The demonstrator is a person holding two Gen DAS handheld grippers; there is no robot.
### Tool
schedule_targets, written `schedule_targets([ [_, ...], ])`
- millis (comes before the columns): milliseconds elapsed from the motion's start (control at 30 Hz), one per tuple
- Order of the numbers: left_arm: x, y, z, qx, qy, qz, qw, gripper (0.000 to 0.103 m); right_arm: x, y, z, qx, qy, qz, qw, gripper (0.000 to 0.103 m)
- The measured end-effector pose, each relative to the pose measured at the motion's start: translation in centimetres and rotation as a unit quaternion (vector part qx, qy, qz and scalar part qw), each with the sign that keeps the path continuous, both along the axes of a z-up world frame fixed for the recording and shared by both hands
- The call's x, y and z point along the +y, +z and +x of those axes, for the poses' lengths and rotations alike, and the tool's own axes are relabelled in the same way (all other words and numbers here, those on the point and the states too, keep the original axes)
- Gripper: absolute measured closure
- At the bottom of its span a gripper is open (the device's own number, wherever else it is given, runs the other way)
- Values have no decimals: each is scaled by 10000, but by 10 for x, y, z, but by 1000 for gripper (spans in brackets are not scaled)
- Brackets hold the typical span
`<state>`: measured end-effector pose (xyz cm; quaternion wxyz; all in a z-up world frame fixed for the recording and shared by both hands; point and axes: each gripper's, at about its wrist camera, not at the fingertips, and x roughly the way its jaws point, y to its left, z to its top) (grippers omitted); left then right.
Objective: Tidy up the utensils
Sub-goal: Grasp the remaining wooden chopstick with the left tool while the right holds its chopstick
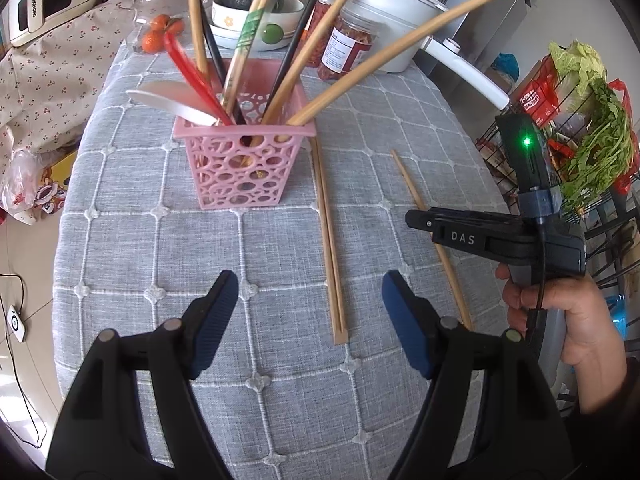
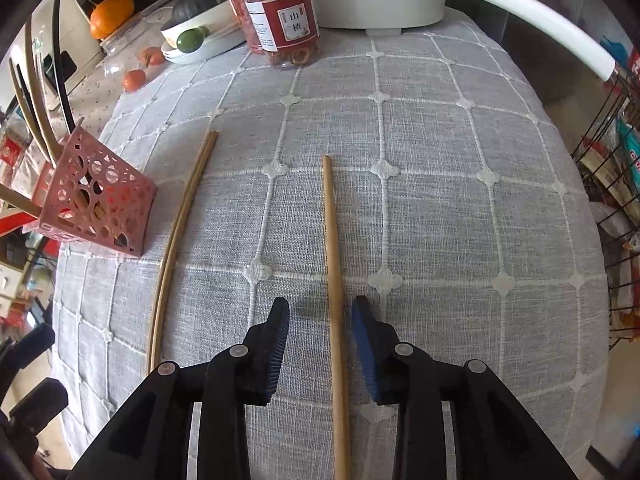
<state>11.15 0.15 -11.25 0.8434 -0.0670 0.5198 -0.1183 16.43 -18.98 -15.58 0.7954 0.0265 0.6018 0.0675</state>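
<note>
At the bottom of the right wrist view the right gripper [image 2: 320, 344] stands with jaws partly spread, a single wooden chopstick [image 2: 333, 280] between the pads but not pinched; it lies flat on the cloth-covered worktop [image 2: 460, 200]. Its long axis runs from the bottom edge straight up to mid-frame, the far tip pointing toward the jars [image 2: 280, 12]. In the left wrist view the left gripper [image 1: 310, 320] hangs with jaws spread wide and empty, low in the frame above a pair of chopsticks [image 1: 330, 248] lying side by side, pointing up toward the pink basket [image 1: 240, 160] at upper centre, which already holds utensils upright.

Risk, as I judge it: the thin stick may roll or slip sideways when the pads close, or tilt if pinched near its end. Loading it could also nudge the light basket.
</note>
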Motion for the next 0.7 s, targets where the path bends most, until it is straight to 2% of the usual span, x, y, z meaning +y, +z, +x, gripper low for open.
schedule_targets([
  [100,-2,1,1,-19,-1,14,10000,28,9,-2,3,-97,103,-260,9996,72],
  [167,-3,2,1,-44,-2,34,10000,28,14,-2,3,-189,159,-500,9984,83],
  [200,-4,3,2,-73,-21,39,10000,28,14,-2,0,-238,204,-570,9979,86],
  [233,-5,5,3,-114,-30,55,9999,28,15,-2,1,-258,229,-572,9978,93],
  [300,-7,8,4,-188,-36,64,9998,30,15,-2,3,-217,193,-518,9982,96],
  [433,-9,11,5,-281,-27,49,9996,35,7,3,0,-174,145,-177,9996,96],
  [500,-11,11,6,-307,-9,72,9995,47,-2,14,-4,-278,91,34,9996,96],
  [633,-16,7,12,-319,-45,19,9995,59,-26,36,-13,-440,-151,675,9966,96],
  [700,-18,3,18,-304,-64,-55,9995,69,-38,45,-18,-475,-239,919,9943,96],
])
